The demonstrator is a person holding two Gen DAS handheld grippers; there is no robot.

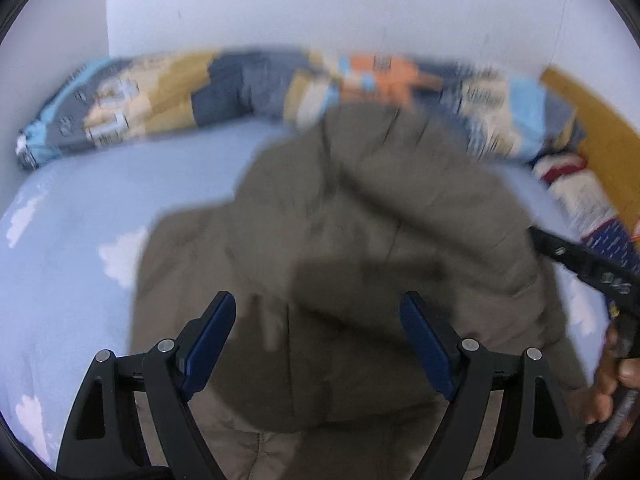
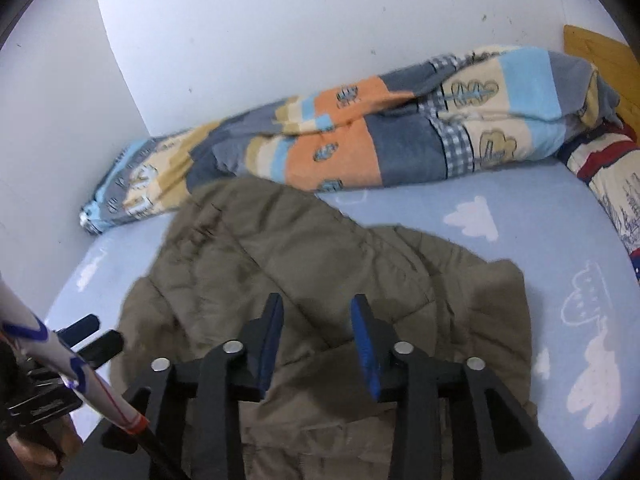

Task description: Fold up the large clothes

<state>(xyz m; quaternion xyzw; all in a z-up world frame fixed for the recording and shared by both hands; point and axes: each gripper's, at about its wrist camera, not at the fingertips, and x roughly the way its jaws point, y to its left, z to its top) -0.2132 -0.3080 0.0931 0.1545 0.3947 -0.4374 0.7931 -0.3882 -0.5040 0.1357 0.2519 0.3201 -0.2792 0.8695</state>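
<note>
An olive-brown padded jacket (image 1: 360, 240) lies rumpled on the light blue bed sheet (image 1: 72, 208); it also shows in the right wrist view (image 2: 304, 264). My left gripper (image 1: 318, 308) hovers over the jacket's near part, jaws wide open and empty. My right gripper (image 2: 317, 308) hovers over the jacket's near middle, jaws partly open and empty. The right gripper's body shows at the right edge of the left wrist view (image 1: 588, 264). The left gripper shows at the lower left of the right wrist view (image 2: 80, 336). The left wrist view is blurred.
A patchwork quilt (image 2: 360, 136) is bunched along the white wall (image 2: 280, 20) behind the jacket. A patterned pillow (image 2: 612, 184) lies at the right by a wooden headboard (image 2: 592, 52). The sheet (image 2: 540, 232) has white cloud prints.
</note>
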